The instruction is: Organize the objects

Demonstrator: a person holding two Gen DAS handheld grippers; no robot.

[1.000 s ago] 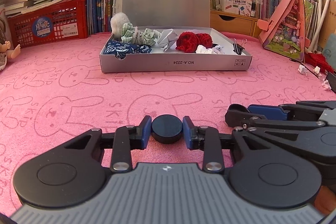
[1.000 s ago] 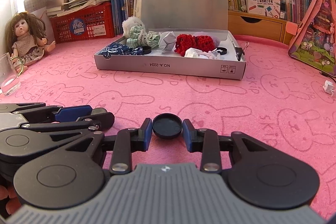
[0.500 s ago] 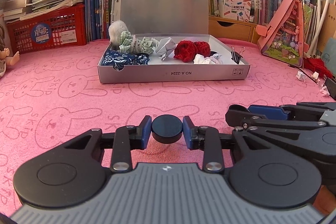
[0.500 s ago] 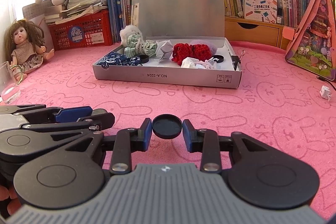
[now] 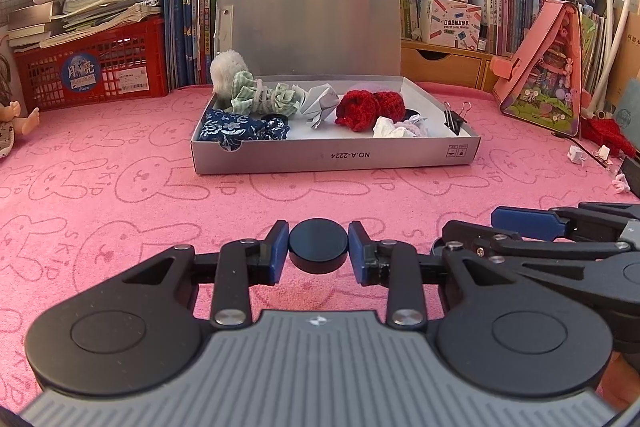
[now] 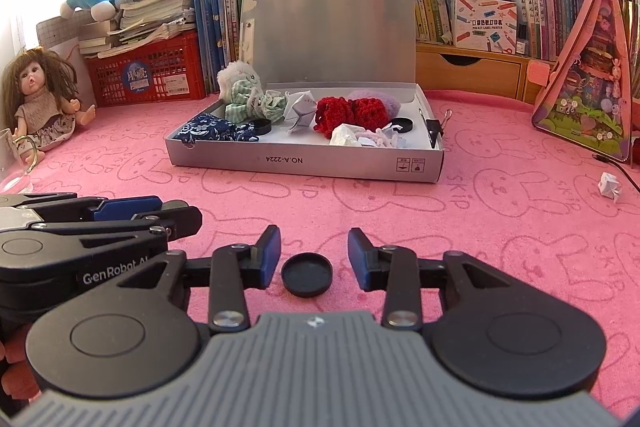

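Here, right gripper (image 6: pixel 314 259) just opened, freeing black lid (image 6: pixel 307 274) before grey box (image 6: pixel 304 159); left gripper (image 5: pixel 318 253) clamped on black container (image 5: pixel 318 245).

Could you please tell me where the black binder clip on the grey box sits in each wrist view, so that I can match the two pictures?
Left wrist view: the binder clip sits right of centre, on the right wall of the grey box, near its front corner.
Right wrist view: the binder clip is right of centre, on that same wall.
Shared landmark: the upside-down label on the front wall.
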